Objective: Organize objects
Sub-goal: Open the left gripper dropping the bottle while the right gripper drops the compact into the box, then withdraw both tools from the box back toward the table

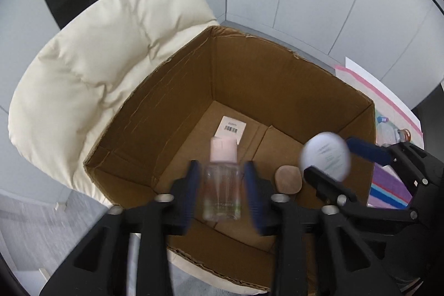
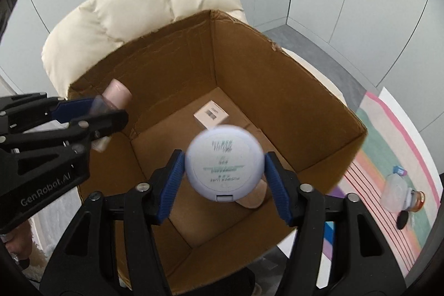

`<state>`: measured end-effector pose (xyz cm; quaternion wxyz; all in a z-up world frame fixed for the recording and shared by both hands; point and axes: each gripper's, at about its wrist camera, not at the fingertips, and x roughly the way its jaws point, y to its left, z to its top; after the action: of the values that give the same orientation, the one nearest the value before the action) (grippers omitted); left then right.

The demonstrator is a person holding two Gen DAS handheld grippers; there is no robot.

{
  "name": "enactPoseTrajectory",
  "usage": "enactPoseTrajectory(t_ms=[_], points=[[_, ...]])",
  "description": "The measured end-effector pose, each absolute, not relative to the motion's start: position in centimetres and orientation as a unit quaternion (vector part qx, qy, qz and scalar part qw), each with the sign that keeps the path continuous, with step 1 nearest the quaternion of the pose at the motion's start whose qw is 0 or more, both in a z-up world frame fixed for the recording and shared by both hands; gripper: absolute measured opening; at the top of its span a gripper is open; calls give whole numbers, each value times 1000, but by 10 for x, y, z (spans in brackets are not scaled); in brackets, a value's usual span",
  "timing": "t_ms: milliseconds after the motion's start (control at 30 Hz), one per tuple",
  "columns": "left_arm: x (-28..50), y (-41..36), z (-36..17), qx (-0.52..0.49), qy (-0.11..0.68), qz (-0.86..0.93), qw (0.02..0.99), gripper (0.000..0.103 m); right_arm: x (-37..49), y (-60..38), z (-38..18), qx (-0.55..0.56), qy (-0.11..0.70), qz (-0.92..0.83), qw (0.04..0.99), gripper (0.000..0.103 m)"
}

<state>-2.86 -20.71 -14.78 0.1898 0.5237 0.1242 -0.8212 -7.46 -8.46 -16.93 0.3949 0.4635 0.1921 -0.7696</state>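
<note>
left tongs wide, clear bottle loose between pads | right tongs wide, round compact loose | both above cardboard box | risk: compact cracks landing

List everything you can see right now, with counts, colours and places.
cardboard box: 1, brown, open-topped, on the chair
chair: 1, cream, padded, under and behind the box
small carton: 1, white with a barcode, on the box floor
rounded case: 1, tan-pink, on the box floor
bottle: 1, clear with a pink cap, blurred, over the box between the left gripper's fingers
round compact: 1, pale lilac, blurred, over the box between the right gripper's fingers
mat: 1, striped pastel, on the floor right of the box
clear container: 1, on the mat, with small items beside it too small to identify
left gripper: 1, black with blue pads, open
right gripper: 1, same, open
</note>
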Motion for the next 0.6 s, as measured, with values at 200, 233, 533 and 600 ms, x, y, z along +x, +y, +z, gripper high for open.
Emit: enactPoseTrajectory(t_ms=[200,233,533,600], points=[[-22,-215,-138,501,148,-831,189,77,-79,-80,-162,452,179,-787,380,103],[-22,-214,-137,502,145,-831,190,77,-81,-78,-161,455,173,-786,380,103],[-21,-207,-135,502,136,-835,179,77,-81,-65,-155,459,163,-791,370,103],[-20,-205,-132,499,132,-837,179,77,-80,-62,-152,460,162,-792,367,103]])
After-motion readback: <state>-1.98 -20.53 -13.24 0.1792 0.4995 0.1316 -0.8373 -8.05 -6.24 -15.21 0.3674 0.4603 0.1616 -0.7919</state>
